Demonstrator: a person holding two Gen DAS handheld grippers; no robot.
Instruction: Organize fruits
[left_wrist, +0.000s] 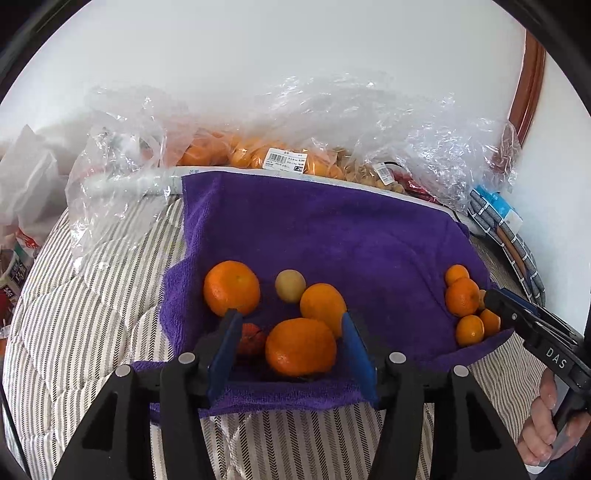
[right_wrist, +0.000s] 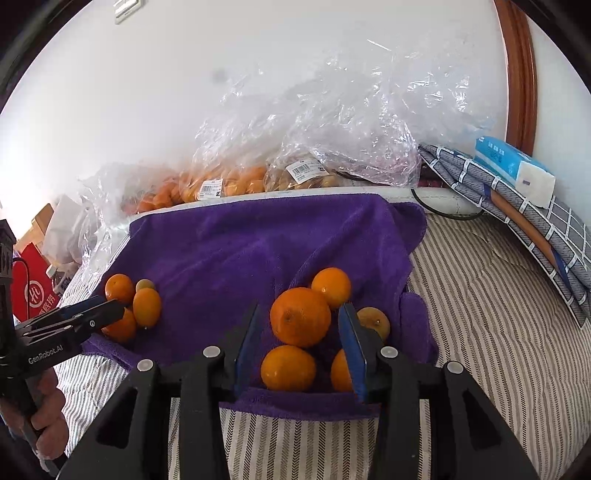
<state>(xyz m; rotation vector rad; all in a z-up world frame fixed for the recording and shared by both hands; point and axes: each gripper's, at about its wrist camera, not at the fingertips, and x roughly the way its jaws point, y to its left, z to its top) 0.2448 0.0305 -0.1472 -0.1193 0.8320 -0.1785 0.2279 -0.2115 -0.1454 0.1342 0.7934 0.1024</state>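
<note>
Both claws stood open: left claw (left_wrist: 291, 328) around an orange (left_wrist: 301, 347), right claw (right_wrist: 297, 328) around another orange (right_wrist: 300, 316), neither gripped.

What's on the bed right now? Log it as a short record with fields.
surface: purple towel on striped bedding
left group: three large oranges, pale yellow fruit, red fruit
right group: five smaller oranges
left gripper: open, straddling nearest large orange
right gripper: open, straddling a smaller orange
behind: bagged fruit
</note>
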